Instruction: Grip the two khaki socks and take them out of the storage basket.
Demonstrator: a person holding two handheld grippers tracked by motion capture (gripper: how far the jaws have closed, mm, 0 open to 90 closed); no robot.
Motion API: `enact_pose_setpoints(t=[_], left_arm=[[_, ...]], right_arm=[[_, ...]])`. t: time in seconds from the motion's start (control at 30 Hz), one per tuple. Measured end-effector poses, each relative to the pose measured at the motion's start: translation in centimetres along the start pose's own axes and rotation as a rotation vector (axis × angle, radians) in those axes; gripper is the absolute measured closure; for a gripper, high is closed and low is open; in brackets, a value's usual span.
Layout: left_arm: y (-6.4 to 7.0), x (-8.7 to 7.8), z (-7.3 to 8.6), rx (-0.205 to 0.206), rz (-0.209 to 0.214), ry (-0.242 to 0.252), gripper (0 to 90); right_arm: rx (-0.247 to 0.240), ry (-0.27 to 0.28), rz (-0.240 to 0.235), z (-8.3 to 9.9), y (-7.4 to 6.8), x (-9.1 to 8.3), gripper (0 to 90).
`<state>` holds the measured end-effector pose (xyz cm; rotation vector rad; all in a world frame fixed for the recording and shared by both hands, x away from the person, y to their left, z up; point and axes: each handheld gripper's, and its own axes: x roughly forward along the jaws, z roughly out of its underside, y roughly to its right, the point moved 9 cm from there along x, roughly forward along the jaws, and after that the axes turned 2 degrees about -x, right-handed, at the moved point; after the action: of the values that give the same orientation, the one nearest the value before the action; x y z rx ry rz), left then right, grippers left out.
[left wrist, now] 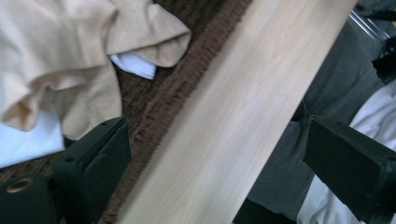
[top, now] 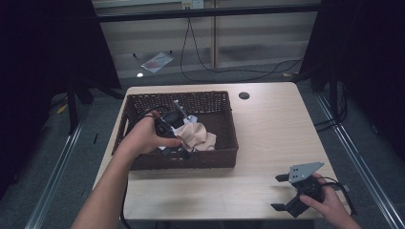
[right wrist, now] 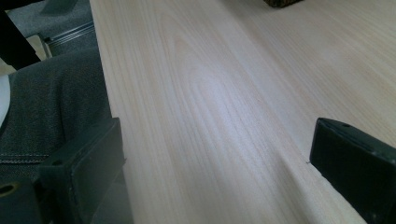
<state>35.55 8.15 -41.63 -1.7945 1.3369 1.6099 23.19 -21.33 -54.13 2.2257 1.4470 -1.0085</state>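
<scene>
High view: left tongs (top: 173, 143) inside the woven basket (top: 224, 102), jaws spread wide beside the beige cloth (top: 198, 135) lying in it. Right tongs (top: 286, 191) wide apart, empty, near the tabletop's (top: 272, 124) front edge, right of the basket.

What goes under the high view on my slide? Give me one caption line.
Left claw open inside a wicker basket of beige cloth; right claw open at the wooden table's near edge.

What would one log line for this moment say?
left gripper: open, in basket, by beige cloth | right gripper: open, over table
</scene>
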Motion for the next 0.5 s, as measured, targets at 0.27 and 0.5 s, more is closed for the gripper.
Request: enact_pose_setpoints(t=[0.27,0.5], left_arm=[[-2.1,-0.2,-0.8,-0.066,-0.045,0.030,7.7],[-4.2,0.4,-1.5,-0.138,-0.093,0.059,9.3]], right_arm=[[0.003,0.000,0.000,0.0,0.0,0.0,2.7],[0.002,0.002,0.001,0.0,0.0,0.0,2.7]])
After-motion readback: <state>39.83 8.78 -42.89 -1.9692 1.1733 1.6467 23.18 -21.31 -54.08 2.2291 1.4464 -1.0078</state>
